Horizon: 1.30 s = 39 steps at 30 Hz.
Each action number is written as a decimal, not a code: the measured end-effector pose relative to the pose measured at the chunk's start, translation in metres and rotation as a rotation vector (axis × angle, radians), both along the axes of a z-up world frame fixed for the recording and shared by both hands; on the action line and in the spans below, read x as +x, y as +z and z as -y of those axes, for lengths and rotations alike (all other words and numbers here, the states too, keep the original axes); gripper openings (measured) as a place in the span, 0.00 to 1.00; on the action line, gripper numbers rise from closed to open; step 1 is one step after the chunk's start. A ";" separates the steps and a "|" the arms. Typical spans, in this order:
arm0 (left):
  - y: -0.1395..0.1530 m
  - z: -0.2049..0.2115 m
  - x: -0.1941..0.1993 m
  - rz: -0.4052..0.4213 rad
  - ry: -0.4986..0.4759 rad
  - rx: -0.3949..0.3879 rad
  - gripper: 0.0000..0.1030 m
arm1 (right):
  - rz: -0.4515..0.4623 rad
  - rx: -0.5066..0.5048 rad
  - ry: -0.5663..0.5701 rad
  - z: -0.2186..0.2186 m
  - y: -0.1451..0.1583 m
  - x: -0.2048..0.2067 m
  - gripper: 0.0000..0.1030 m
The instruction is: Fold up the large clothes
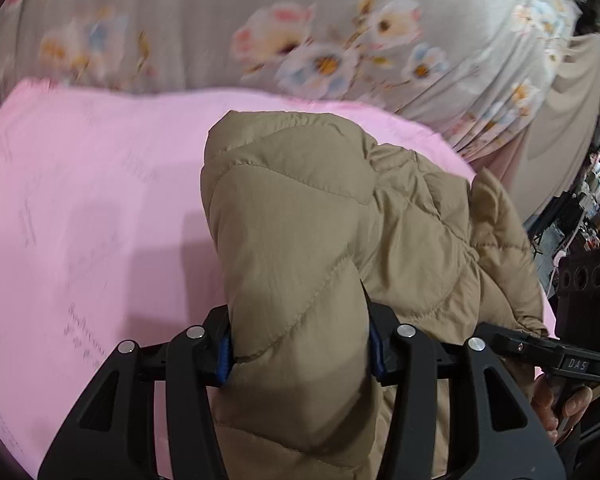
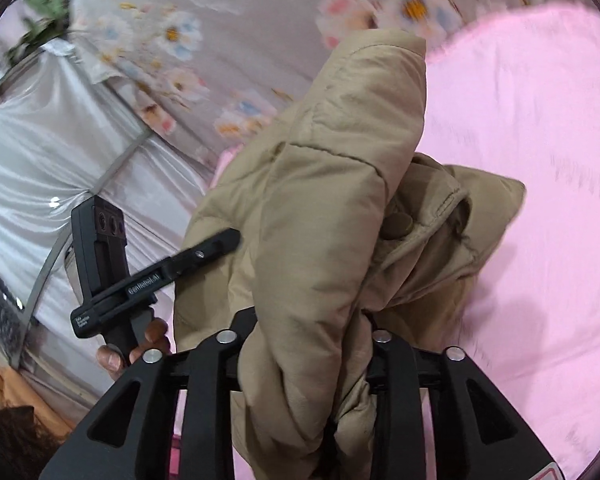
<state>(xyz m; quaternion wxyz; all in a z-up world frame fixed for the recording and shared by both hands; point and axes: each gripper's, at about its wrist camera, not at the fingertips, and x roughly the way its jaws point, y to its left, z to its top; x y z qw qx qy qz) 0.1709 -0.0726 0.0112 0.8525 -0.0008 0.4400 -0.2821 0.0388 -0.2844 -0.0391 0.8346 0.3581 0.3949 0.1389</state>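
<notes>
Nearest the lens, left gripper (image 1: 300, 354): black linkage, blue-padded fingers (image 1: 224, 360) pinched on a thick fold of the tan quilted puffer jacket (image 1: 300, 220), padding bulging up between them. Right gripper (image 2: 308, 364) likewise clamped on a bunched handful of the same jacket; its fingers are buried in fabric, so the grip is read from the cloth squeezed between the black arms. From each wrist view the other gripper shows at the frame edge, with a bare hand on its handle. The jacket hangs from both grips in a rumpled column, apparently lifted, over the pink sheet (image 1: 80, 200) spread on the bed. A snap button (image 2: 398, 226) and a placket seam show on the right-hand side. Beyond it, a grey floral bedcover (image 1: 320, 40); further off, white satin drapery (image 2: 40, 140). Progress, as a judgement: early or mid-way. No flat, squared fold visible; laying out and folding remain.
</notes>
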 end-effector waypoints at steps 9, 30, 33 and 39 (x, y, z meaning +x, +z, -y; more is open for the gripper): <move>-0.062 -0.063 0.018 -0.101 0.050 -0.006 0.77 | -0.127 0.188 -0.001 0.020 -0.072 -0.021 0.80; -0.015 -0.072 0.037 -0.060 -0.051 -0.358 0.63 | 0.300 0.124 0.226 -0.053 0.056 0.041 0.29; 0.042 -0.072 0.037 0.071 -0.068 -0.389 0.63 | 0.409 0.084 0.242 -0.050 0.108 0.047 0.28; 0.145 -0.062 0.048 0.284 -0.096 -0.426 0.63 | 0.611 0.012 0.269 -0.050 0.193 0.070 0.29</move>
